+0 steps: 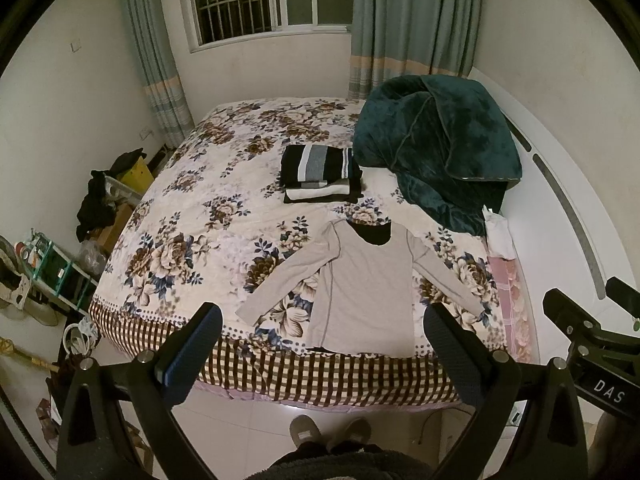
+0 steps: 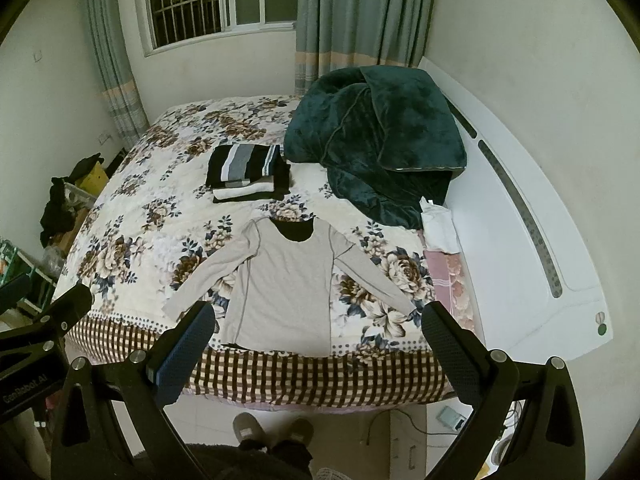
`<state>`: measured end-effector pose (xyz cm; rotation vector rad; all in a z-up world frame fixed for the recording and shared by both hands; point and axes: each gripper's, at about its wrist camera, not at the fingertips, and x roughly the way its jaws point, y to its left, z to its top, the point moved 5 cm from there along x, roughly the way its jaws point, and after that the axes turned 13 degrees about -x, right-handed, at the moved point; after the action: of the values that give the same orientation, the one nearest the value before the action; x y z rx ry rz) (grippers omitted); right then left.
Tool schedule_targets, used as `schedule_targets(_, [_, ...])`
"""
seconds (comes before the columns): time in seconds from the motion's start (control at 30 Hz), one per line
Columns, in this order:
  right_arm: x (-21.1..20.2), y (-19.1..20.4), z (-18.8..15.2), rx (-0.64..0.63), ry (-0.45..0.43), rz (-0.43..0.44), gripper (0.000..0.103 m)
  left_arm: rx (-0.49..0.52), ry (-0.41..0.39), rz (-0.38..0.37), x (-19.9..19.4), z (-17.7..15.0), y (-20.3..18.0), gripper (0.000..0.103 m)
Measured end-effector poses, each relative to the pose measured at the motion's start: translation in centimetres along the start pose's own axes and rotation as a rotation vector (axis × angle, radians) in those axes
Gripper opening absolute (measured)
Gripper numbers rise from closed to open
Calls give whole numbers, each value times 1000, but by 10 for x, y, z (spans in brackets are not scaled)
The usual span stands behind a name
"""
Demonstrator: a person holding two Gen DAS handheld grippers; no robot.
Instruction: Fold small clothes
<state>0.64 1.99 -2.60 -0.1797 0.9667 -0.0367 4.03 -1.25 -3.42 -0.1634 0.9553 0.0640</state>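
A grey long-sleeved shirt (image 1: 364,284) lies flat on the flowered bedspread (image 1: 192,216), sleeves spread, hem at the near bed edge; it also shows in the right wrist view (image 2: 288,288). My left gripper (image 1: 324,356) is open and empty, held high above the near edge of the bed. My right gripper (image 2: 320,352) is open and empty at about the same height. The right gripper also shows in the left wrist view (image 1: 592,344), to the right of the left one.
A stack of folded clothes (image 1: 320,174) sits behind the shirt. A dark green blanket (image 1: 436,140) is heaped at the right by the white headboard (image 1: 560,216). Clutter and shelves stand on the floor at the left (image 1: 60,264). The person's slippers (image 1: 328,432) are on the tiles below.
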Motion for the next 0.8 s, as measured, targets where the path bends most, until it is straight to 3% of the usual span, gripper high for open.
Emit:
schedule_targets(0.2, [16,-12,0,0,8,23,103,-11,7,12,4,10,-20,103])
schedule_targets(0.37, [76,-40,-12,55,43,11,103,-4,-38,80,57,7,-22,103])
schedule_targets(0.47, [135,-70,-26,149,113,-8,103,10,-10,119,117,7,-27,103])
schedule_targets(0.6, [223,-116,-56,302,209,-60,103,22,91,129,211,2,-33,103])
schedule_targets(0.8, [378,-180,-137,563,384,-170,103,92,267,142,376,-15,-48,103])
